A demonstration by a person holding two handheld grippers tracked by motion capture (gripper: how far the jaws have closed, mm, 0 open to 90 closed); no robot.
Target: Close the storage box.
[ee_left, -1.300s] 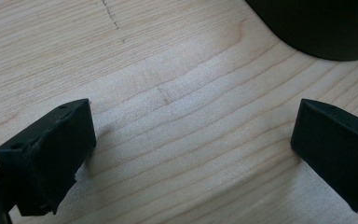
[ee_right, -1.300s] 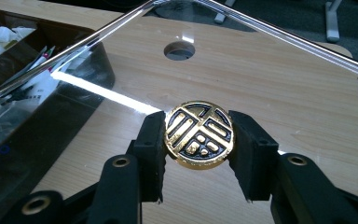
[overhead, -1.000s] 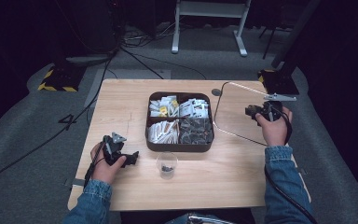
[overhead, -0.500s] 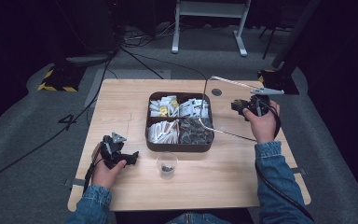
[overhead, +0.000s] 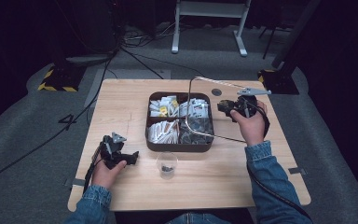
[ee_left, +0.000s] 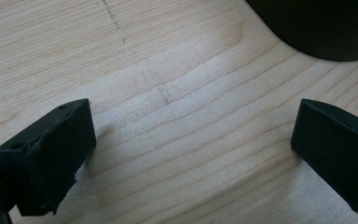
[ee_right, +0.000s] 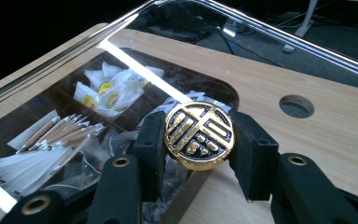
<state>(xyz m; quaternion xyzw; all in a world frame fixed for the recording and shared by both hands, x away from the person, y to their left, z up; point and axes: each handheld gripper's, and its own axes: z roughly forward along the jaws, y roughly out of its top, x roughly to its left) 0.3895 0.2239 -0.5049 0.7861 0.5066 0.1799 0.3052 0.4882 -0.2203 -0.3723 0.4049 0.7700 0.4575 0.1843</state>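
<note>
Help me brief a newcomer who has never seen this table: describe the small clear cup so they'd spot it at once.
Start at the dark compartmented tray in the middle of the wooden table. Just in front of it, on the person's side, stands the clear cup. It is the only see-through vessel, with something small and dark at its bottom.

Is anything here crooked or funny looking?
Yes: the clear lid isn't flat on the brown box. The right gripper pinches its gold knob and holds it tilted over the packets. Otherwise nothing looks spilled or broken, and the small cup stands upright by the box.
</note>
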